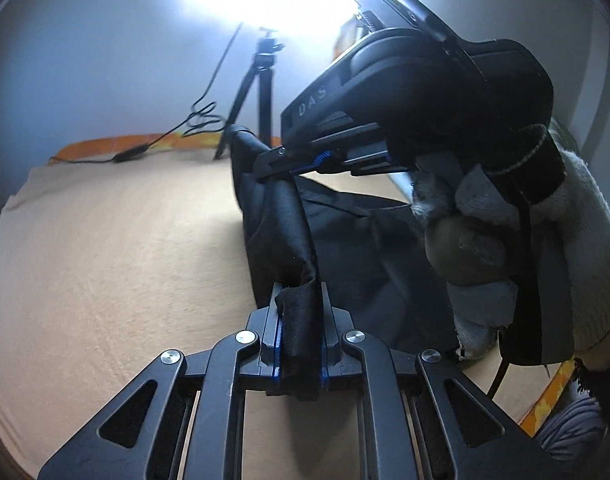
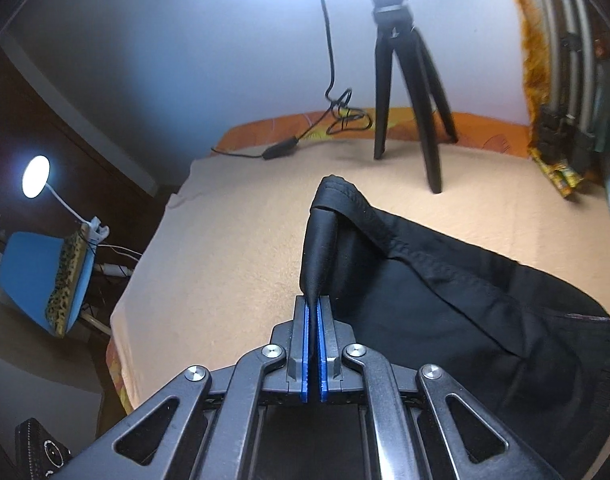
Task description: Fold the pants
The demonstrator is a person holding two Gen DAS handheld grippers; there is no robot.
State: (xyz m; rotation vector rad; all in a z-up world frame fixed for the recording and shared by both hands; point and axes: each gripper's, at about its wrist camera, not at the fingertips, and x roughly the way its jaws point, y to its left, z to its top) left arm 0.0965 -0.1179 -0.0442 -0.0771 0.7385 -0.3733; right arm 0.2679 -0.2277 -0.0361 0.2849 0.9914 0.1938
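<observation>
Black pants (image 1: 345, 240) lie partly lifted over a peach-covered bed (image 1: 105, 260). My left gripper (image 1: 299, 312) is shut on a bunched edge of the pants, held above the bed. My right gripper (image 1: 289, 160), held in a gloved hand (image 1: 565, 220), shows in the left wrist view, shut on another part of the same edge farther back. In the right wrist view my right gripper (image 2: 313, 308) is shut on a fold of the pants (image 2: 445, 300), whose hemmed edge drapes down to the right over the bed (image 2: 233, 240).
A black tripod (image 2: 405, 80) stands at the far side of the bed with a black cable (image 2: 329, 120) beside it. A blue chair (image 2: 45, 280) and a lamp (image 2: 36, 176) are off the bed's left edge. Stacked items (image 2: 565, 100) are at the right.
</observation>
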